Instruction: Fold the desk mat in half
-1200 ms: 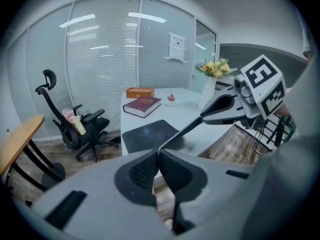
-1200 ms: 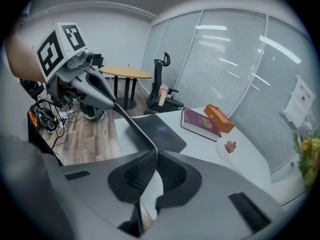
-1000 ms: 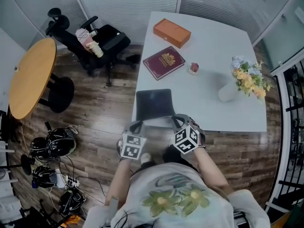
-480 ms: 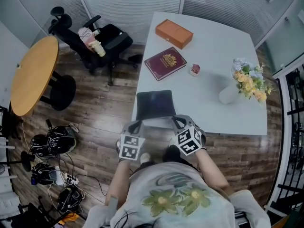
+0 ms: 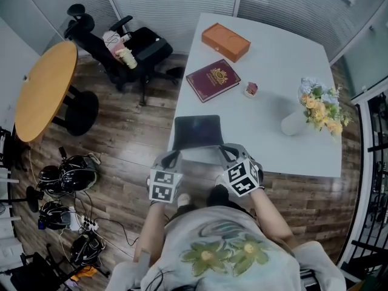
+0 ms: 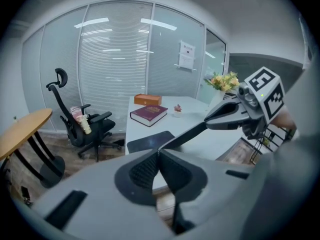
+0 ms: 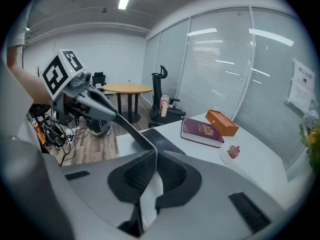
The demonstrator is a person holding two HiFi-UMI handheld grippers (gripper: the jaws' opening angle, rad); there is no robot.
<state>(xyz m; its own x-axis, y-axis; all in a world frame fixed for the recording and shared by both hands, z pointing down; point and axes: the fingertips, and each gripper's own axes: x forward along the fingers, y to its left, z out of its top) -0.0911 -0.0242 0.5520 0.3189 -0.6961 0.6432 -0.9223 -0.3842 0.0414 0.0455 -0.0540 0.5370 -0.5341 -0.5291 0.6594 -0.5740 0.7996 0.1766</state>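
one desk mat [image 5: 195,131], seemingly longest left-right, in left tool [image 6: 159,152], right tool [image 7: 154,154]

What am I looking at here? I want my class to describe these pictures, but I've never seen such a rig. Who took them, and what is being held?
There is no robot: a person holds a two-jaw tool in each hand. One picture comes from a camera on the person's head, looking down. The other two come from cameras riding on the tools. On the white table are a maroon book, an orange box, a small pot and a vase of flowers. The left tool and right tool are each shut on the dark desk mat, holding its near edge raised.
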